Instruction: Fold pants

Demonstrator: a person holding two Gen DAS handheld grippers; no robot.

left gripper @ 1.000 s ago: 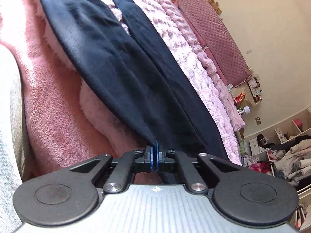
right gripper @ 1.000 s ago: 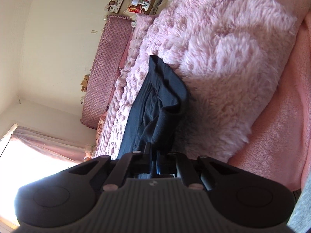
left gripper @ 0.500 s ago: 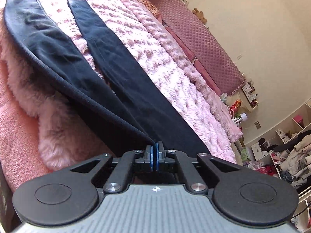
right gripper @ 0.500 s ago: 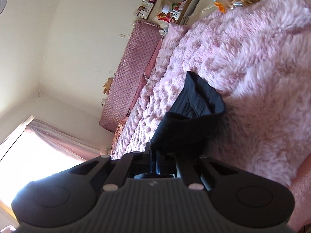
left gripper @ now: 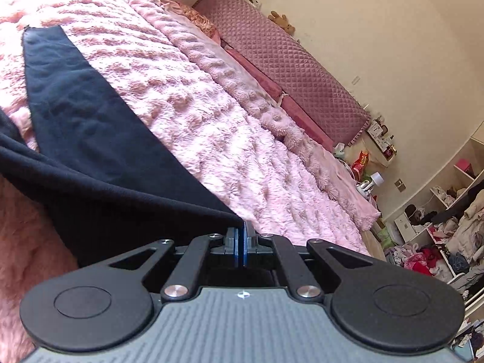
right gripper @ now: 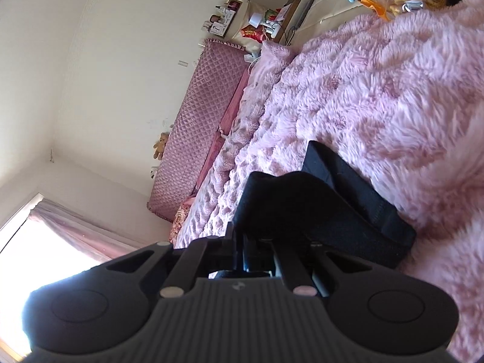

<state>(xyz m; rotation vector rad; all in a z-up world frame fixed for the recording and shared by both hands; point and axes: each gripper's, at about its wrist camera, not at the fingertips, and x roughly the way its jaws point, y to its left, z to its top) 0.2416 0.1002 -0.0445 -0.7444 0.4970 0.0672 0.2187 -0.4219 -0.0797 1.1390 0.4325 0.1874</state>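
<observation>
Dark navy pants (left gripper: 90, 139) lie on a fluffy pink blanket (left gripper: 211, 139) that covers the bed. In the left wrist view my left gripper (left gripper: 241, 236) is shut on an edge of the pants, and the cloth runs up and to the left from its blue pads, with one leg stretched flat toward the far end. In the right wrist view my right gripper (right gripper: 242, 242) is shut on another part of the pants (right gripper: 317, 208), which fold over its fingers in a thick dark bundle and hide the tips.
A quilted mauve headboard (left gripper: 290, 69) runs along the cream wall with a small teddy bear (left gripper: 281, 19) on top. A cluttered nightstand (left gripper: 375, 148) and shelves with piled clothes (left gripper: 447, 230) stand at the right. A curtained bright window (right gripper: 45, 242) is at the lower left in the right wrist view.
Both grippers have lifted and carried the pants along the bed. The cloth under the left gripper has risen off the blanket. The bundle at the right gripper has come closer and folded over.
</observation>
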